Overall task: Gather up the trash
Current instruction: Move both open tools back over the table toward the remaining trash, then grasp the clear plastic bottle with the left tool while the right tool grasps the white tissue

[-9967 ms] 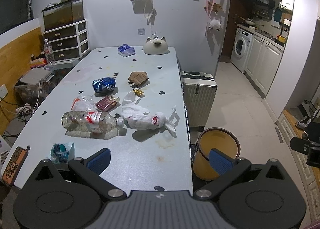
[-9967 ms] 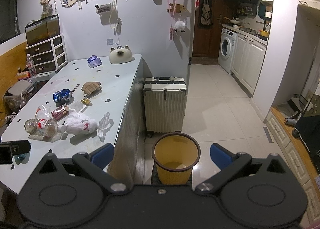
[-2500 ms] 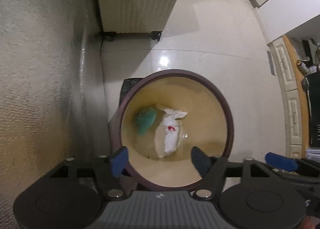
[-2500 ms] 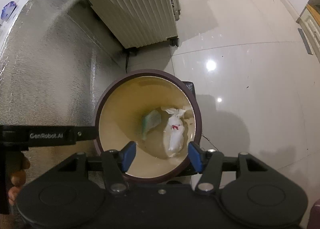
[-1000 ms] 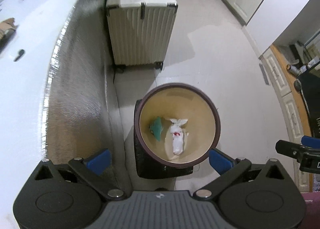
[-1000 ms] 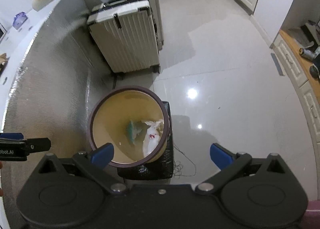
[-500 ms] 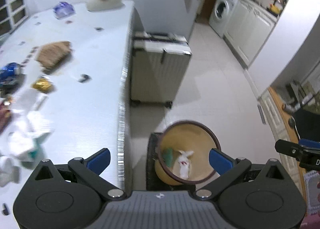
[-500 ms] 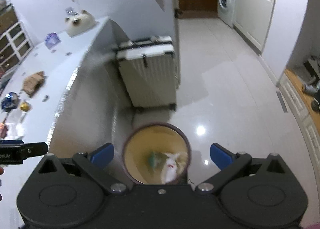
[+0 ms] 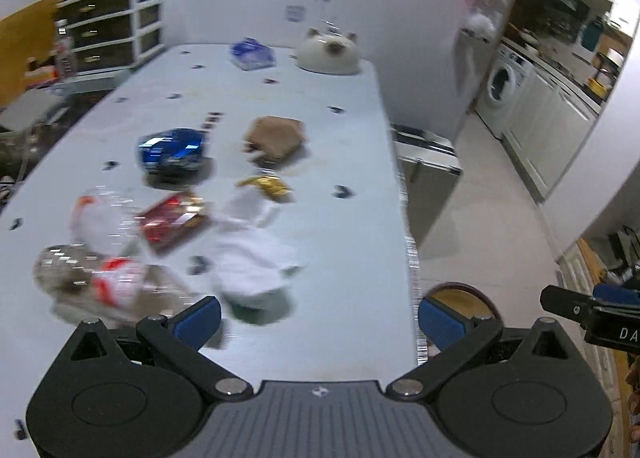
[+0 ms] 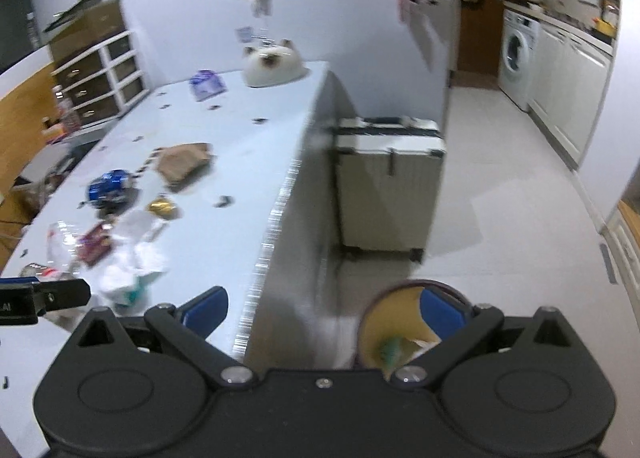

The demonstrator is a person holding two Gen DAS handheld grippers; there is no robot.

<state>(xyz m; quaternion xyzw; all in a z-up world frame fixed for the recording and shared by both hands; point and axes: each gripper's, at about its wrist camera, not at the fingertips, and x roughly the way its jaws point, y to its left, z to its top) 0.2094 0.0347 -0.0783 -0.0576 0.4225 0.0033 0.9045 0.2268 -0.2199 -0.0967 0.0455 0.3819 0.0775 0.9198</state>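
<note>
**A:** So where are we with the trash? Most of it's on the desk (image 9: 352, 185) from what we can see: a clear plastic bottle (image 9: 96, 278) lying on its side at the near left, a crumpled white tissue wad (image 9: 252, 262) just beside it, a red wrapper (image 9: 172, 217), a gold foil wrapper (image 9: 268, 183), a blue crushed packet (image 9: 172, 145) and a brown crumpled bag (image 9: 276, 135) further back.

**B:** Yeah, and the yellow bin (image 10: 400, 322) sits on the floor right off the desk's near corner. In the right wrist view we can make out something green and something white down inside it, so a couple of bits look binned. Both views are blurry, so we can't say exactly what they are.

**A:** Tools?

**B:** Left tool (image 9: 316, 316) has its jaws spread wide with nothing between them, pointing over the desk toward the tissue and bottle. Right tool (image 10: 324, 312) is spread wide and empty too, hanging over the desk's edge with the bin just under its right finger.

**A:** So we're early on, we reckon. Six-ish pieces left on the desk. The cat-shaped thing (image 9: 330, 51) and the purple pack (image 9: 252, 53) at the far end don't look like trash to us.

**B:** Agreed. Tissue's closest, we'd go for that.
</note>
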